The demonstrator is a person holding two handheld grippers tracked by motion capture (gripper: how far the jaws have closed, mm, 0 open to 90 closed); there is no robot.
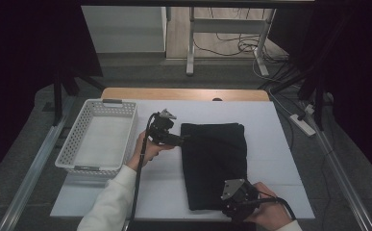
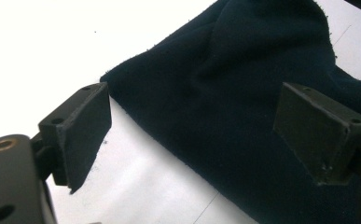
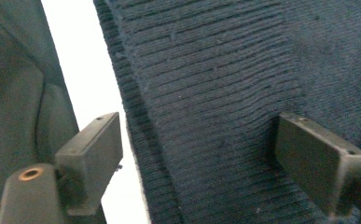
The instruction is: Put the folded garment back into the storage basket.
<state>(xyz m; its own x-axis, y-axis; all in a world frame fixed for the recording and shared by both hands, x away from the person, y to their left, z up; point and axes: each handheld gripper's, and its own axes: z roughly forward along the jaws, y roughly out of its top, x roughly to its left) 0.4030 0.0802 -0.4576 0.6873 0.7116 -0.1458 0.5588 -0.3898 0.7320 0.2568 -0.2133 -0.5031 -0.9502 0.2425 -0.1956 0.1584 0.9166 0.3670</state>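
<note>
Mid-table in the high view, a dark folded garment (image 1: 214,163) lies flat on the white table (image 1: 270,139), with a white basket (image 1: 99,137) well apart at its 9 o'clock. Left gripper (image 1: 186,138) sits at the cloth's left edge; right gripper (image 1: 227,204) at its 6 o'clock hem, its jaw state unreadable from here. Left gripper view: jaws stand apart, straddling the garment's (image 2: 243,93) edge, one over bare table. Right gripper view: jaws apart over ribbed knit (image 3: 215,93), one off the edge. Judged soft, light, floppy; best pinched at edges or corners through all layers. Layer count and garment type stay unclear.
</note>
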